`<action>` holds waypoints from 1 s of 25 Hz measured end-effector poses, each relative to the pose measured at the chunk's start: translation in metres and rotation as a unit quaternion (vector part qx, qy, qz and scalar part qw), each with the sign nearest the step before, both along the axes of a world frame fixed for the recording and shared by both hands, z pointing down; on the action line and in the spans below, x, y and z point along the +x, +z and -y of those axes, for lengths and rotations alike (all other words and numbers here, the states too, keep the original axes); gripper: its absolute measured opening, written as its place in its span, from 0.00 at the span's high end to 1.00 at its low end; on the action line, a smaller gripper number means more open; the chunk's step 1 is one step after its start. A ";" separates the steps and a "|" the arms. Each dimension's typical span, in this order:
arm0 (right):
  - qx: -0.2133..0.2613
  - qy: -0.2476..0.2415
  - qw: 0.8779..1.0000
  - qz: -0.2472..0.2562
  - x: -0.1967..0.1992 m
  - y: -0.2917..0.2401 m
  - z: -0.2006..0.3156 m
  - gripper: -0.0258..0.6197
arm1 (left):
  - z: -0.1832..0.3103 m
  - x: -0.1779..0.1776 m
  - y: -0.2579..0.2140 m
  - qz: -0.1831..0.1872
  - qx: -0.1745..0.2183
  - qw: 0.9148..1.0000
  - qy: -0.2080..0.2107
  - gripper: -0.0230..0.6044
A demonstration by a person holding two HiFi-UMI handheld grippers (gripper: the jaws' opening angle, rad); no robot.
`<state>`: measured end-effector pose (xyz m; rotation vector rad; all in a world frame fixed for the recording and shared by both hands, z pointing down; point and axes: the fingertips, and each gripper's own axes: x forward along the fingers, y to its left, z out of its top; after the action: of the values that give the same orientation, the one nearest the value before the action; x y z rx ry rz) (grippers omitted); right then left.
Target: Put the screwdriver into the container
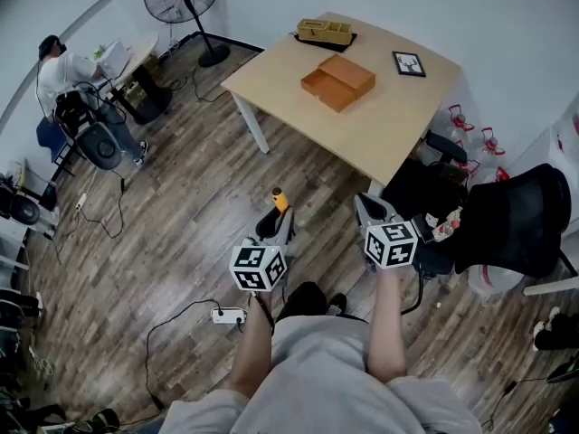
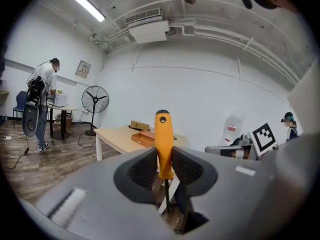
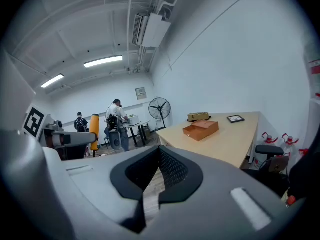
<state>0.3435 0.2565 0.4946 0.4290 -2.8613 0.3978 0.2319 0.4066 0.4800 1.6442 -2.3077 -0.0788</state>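
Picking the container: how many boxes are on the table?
2: an open orange box at the middle of the light wooden table, a tan box at its far corner.

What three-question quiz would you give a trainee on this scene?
1. True or false: the left claw grips the screwdriver by its handle.
2. The container sits on: A) the floor, B) the table, C) a chair.
3. Fill in: the right claw holds ___.
Key: 1 true; 2 B; 3 nothing.
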 end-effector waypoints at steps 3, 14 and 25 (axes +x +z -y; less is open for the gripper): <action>0.002 -0.016 1.000 -0.019 -0.009 0.008 -0.004 0.96 | -0.007 -0.012 0.004 -0.006 -0.001 1.000 -0.018 0.73; 0.041 -0.023 0.997 -0.068 -0.041 0.024 0.028 0.96 | 0.046 -0.058 0.012 -0.008 -0.003 1.000 0.013 0.73; 0.030 0.005 0.992 -0.120 -0.095 0.045 0.093 0.96 | 0.156 -0.135 0.022 -0.028 0.001 0.996 0.080 0.73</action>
<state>0.2484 0.1634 0.5400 0.4687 -2.6433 0.2447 0.0965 0.2507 0.5023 1.7975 -2.1275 -0.0894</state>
